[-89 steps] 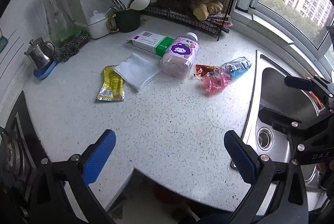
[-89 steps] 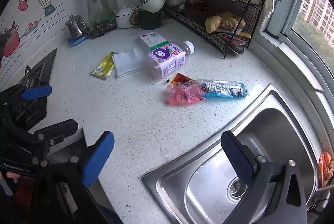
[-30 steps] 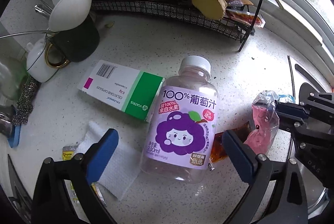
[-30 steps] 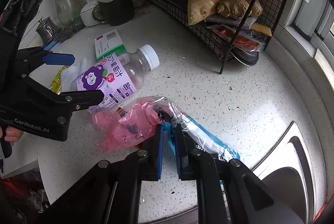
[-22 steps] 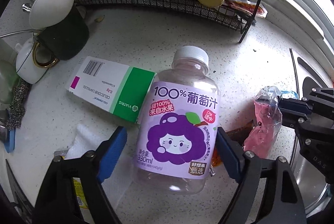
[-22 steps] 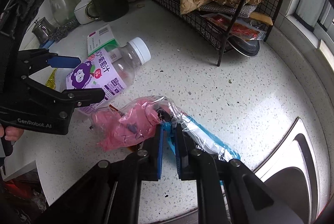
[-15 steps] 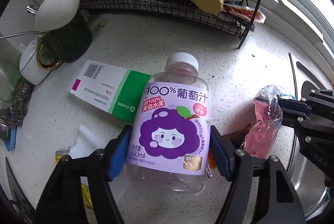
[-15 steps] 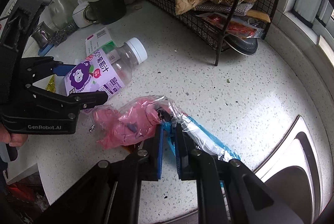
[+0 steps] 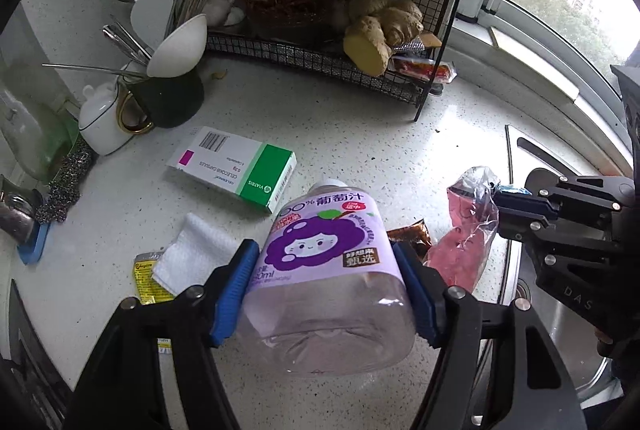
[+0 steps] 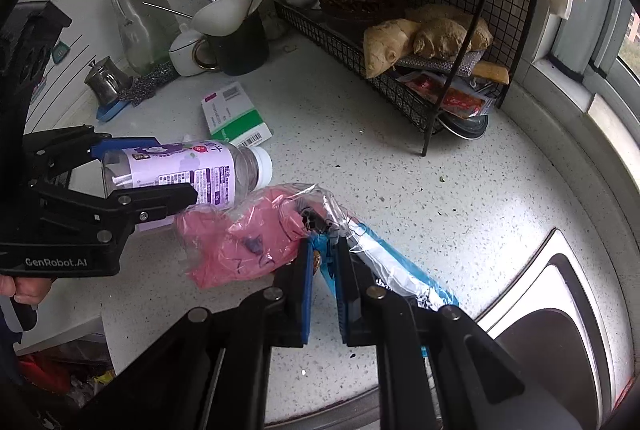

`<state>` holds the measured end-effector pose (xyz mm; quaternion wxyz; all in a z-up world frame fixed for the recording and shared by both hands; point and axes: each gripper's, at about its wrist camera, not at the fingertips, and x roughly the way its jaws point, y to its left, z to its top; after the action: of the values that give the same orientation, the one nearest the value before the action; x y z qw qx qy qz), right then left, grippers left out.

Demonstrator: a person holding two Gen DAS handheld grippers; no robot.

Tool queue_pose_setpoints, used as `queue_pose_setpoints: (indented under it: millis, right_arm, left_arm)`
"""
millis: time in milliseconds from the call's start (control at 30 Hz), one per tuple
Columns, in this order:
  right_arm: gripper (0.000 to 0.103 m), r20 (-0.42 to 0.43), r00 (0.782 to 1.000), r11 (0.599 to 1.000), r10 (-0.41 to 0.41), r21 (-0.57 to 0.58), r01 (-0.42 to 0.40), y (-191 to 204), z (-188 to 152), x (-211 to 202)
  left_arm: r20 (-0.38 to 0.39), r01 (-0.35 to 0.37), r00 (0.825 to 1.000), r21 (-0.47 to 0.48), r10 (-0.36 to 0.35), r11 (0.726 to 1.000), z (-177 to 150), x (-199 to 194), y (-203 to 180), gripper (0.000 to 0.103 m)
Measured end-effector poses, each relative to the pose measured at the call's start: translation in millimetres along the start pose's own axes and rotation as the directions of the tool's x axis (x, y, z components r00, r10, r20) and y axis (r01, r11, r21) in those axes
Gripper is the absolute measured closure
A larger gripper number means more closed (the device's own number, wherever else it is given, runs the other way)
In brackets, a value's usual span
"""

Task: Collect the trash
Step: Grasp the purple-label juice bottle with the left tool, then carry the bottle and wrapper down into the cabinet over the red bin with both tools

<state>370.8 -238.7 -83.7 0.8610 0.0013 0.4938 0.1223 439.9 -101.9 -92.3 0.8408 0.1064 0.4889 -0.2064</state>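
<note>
A clear grape juice bottle (image 9: 320,306) with a purple label hangs above the white counter, cap pointing away. My left gripper (image 9: 324,254) is shut on it, blue pads pressing its sides. The right wrist view shows the bottle (image 10: 188,169) lifted and lying level. My right gripper (image 10: 324,250) is shut on a crumpled pink and blue plastic bag (image 10: 240,246), raised off the counter just right of the bottle. On the counter lie a green and white medicine box (image 9: 236,167), a white tissue (image 9: 192,254), a yellow sachet (image 9: 146,278) and a brown sachet (image 9: 408,236).
A black wire rack (image 9: 320,61) with ginger stands at the back. A dark mug (image 9: 172,97) of utensils and a white pot (image 9: 100,121) sit back left. The steel sink (image 10: 560,330) lies to the right, and a stove edge (image 9: 16,330) at far left.
My left jaws closed onto the bottle and raised it off the counter. My right gripper rose a little, lifting the plastic bag with it.
</note>
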Motion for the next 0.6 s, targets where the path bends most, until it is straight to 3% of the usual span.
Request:
queue_pose_setpoints:
  millis: [600]
  right_arm:
    - [0.094, 0.067, 0.998, 0.995, -0.019, -0.099, 0.025, 80, -41, -73]
  left_arm:
    - [0.115, -0.012, 0.993, -0.029, 0.015, 1.000, -98, -118, 14, 0.036]
